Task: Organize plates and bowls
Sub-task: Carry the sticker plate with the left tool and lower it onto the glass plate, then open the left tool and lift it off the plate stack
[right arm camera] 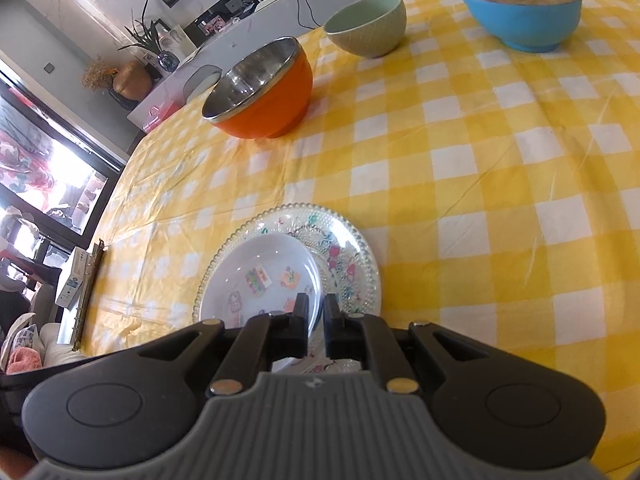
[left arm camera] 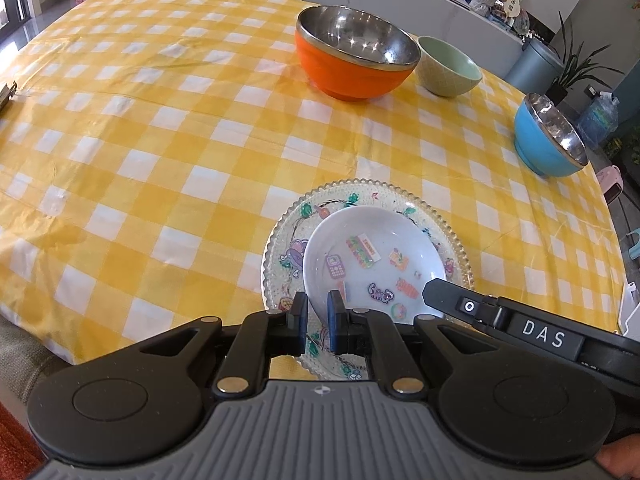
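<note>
Left wrist view: left hand-held gripper [left arm camera: 317, 307] and right hand-held gripper [right arm camera: 316, 309] each pinch the white dish's [left arm camera: 372, 264] rim, apparently seating it on the glass plate [left arm camera: 460, 240], 3 bowls well apart.

Illumination is bright daylight in both views. In the right wrist view, the window [right arm camera: 52, 184] at the left edge is overexposed and washed to white. The yellow checked surface [left arm camera: 160, 140] is evenly lit; shadows beneath the bowls are soft and short. Specular highlights appear inside the steel lining of the orange bowl [left arm camera: 356, 52] and the blue bowl [right arm camera: 520, 8]. The beaded glass plate [right arm camera: 352, 248] glints along its rim. Fisheye distortion curves the surface edges and checks strongly toward the frame borders. Focus is sharp centrally; background items are slightly soft.
</note>
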